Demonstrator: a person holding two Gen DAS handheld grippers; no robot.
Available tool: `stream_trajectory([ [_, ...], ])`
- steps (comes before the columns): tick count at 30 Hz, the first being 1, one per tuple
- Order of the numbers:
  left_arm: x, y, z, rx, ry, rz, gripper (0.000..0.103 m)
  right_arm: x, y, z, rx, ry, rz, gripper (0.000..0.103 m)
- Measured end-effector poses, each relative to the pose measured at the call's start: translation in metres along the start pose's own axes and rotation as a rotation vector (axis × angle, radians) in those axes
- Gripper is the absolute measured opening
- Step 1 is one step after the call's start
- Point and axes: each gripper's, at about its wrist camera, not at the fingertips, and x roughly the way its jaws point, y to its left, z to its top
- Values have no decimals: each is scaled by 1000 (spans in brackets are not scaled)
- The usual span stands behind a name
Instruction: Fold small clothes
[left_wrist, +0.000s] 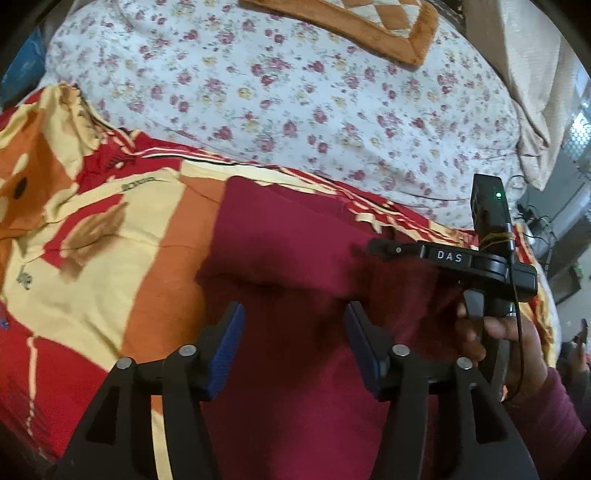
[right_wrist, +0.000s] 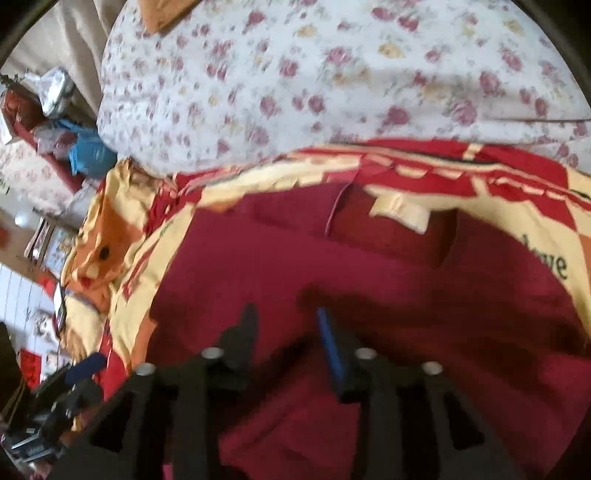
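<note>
- Two grippers hung over a maroon garment (left_wrist: 295, 240) that lay spread on a red, cream and orange bedsheet (left_wrist: 110, 229).
- Left gripper (left_wrist: 293, 328): its blue-padded fingers (left_wrist: 227, 343) stood wide apart over the cloth, holding nothing.
- Right gripper (right_wrist: 288, 328): its fingers were also apart and held nothing; its picture was blurred.
- Behind the garment lay a white quilt with pink flowers (left_wrist: 295, 92) and an orange mat (left_wrist: 369, 26).

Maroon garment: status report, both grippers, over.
Left gripper open, hovering over maroon garment. Right gripper open above same cloth, holding nothing. Garment lies rumpled on patterned blanket. Nothing in the way.
</note>
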Motion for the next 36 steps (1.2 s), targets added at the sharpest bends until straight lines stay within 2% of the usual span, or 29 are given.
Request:
stream_trajectory([
  [3, 8, -5, 3, 11, 3, -38, 57, -21, 3, -8, -17, -19, 36, 47],
  [6, 20, -10, 5, 9, 20, -67, 57, -59, 3, -26, -50, -61, 16, 55],
  [9, 36, -11, 7, 7, 43, -23, 57, -99, -6, -44, -84, -96, -23, 61],
  [11, 53, -13, 7, 9, 79, 7, 57, -128, -20, -57, -66, -145, -78, 71],
  [12, 59, -13, 6, 11, 91, 16, 56, -144, -34, -64, -37, -187, -106, 72],
  [13, 68, -17, 6, 19, 109, 24, 53, -156, -47, -68, -18, -207, -129, 75],
  [15, 77, -26, 5, 56, 119, 19, 14, -168, -68, -73, 25, -221, -178, 77],
  [16, 80, -31, 6, 72, 124, 13, 10, -172, -84, -75, 68, -216, -211, 77],
  [18, 75, -39, 13, 78, 118, -32, 2, -173, -107, -79, 150, -201, -230, 77],
  [22, 39, -50, 43, 104, 25, -78, 1, -171, -131, -88, 235, -199, -188, 77],
  [25, 19, -43, 72, 73, -14, -90, 0, -169, -136, -89, 254, -204, -166, 77],
  [29, 5, -15, 100, 19, -35, -33, 0, -164, -133, -84, 269, -213, -147, 80],
  [36, 25, 15, 92, -39, 21, 15, 0, -130, -135, -64, 294, -178, -142, 82],
])
